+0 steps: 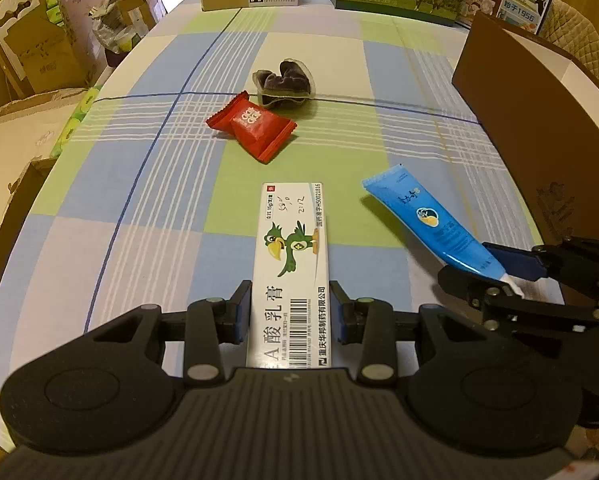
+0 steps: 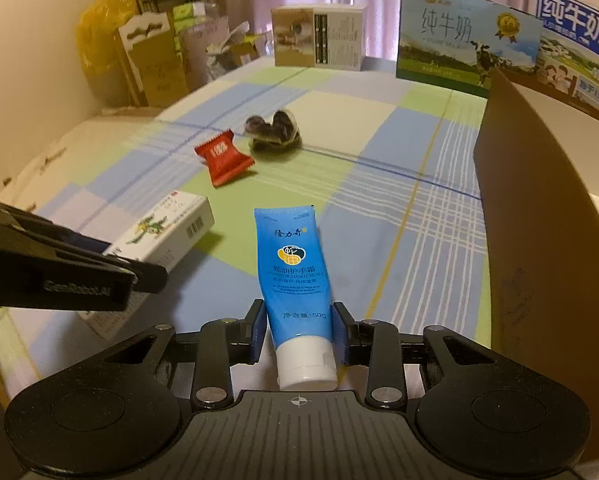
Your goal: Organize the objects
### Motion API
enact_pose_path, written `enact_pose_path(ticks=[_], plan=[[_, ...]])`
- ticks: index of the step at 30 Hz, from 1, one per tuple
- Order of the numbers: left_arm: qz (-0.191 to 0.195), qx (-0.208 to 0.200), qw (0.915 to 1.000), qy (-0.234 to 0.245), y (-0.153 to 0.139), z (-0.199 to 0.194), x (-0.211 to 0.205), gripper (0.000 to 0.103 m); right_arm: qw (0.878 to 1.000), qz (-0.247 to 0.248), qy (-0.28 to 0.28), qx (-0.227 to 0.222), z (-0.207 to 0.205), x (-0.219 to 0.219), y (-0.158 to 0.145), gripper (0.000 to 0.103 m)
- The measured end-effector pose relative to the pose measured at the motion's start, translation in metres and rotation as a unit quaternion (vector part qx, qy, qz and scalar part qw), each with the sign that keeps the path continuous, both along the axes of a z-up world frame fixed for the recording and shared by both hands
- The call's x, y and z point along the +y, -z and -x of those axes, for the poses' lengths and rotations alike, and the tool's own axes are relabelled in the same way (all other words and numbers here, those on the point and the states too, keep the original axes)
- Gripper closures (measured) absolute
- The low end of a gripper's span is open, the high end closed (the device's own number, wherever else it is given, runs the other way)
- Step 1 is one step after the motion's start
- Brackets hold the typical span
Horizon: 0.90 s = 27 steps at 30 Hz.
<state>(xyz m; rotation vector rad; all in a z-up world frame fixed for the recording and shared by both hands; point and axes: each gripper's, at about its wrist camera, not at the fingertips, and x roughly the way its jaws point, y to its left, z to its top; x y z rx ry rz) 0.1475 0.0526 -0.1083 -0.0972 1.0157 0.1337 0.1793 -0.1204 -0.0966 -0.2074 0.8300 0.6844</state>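
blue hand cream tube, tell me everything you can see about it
The blue hand cream tube looks like soft glossy plastic, with a flat crimped tail, a white screw cap and a yellow-and-dark round logo above printed Chinese text and "50g". It points tail-first away from the right gripper, whose jaws are closed on its sides just above the cap. The left wrist view shows it tilted, tail raised over the plaid tablecloth.

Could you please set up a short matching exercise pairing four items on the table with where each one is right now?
Things:
1. ointment box
2. blue hand cream tube
3. red candy packet
4. dark plastic-wrapped snack

Places:
A. between the right gripper fingers
B. farthest out, behind the red packet
C. between the left gripper fingers
D. loose on the cloth, mid-table

Pairs: 1-C, 2-A, 3-D, 4-B
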Motion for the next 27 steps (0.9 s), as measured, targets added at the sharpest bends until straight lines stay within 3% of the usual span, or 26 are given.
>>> enact_pose_path(ticks=[8, 16, 27], plan=[[0.012, -0.032, 0.9994, 0.008, -0.027, 0.012, -0.007, 0.069, 0.998, -0.049, 0.028, -0.005, 0.010, -0.022, -0.038, 0.072], [0.025, -0.073, 0.9959, 0.048, -0.068, 0.022, -0.034, 0.069, 0.992, -0.103, 0.065, -0.020, 0.022, -0.061, -0.083, 0.072], [0.051, -0.124, 0.9805, 0.143, -0.119, 0.001, -0.111, 0.069, 0.981, -0.124, 0.143, -0.048, 0.005, -0.142, -0.131, 0.072]])
